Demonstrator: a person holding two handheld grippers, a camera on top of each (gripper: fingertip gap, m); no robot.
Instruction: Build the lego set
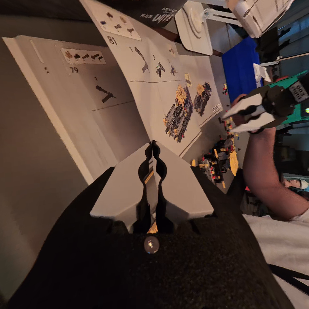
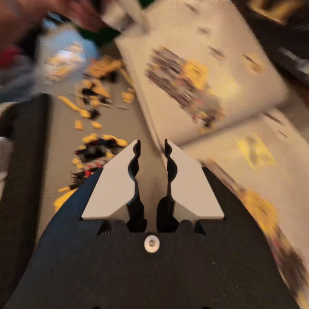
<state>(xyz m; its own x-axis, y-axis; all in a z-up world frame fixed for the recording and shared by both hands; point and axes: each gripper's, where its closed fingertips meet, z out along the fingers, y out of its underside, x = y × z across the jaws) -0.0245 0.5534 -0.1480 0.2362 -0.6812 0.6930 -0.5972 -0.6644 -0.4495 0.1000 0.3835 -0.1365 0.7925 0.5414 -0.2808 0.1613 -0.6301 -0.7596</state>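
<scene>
While both views blur: outlines only.
Table (image 1: 33,150): carries everything.
Instruction booklet (image 1: 103,93): open, one page lifted mid-turn; covers most of table.
Lego model (image 1: 217,160): half-built, near booklet's edge.
Loose pieces (image 2: 93,93): scattered beside booklet.
Left gripper (image 1: 153,142): clenched at page edge.
Right gripper (image 2: 152,142): released, empty, over booklet's edge.

So my left claw (image 1: 153,142) sits over the open instruction booklet (image 1: 150,80) on the counter (image 1: 215,70). Half-built model (image 1: 219,162) lies right of the booklet, loose pieces (image 2: 93,93) scattered near it, box (image 1: 158,13) at the far end.
</scene>
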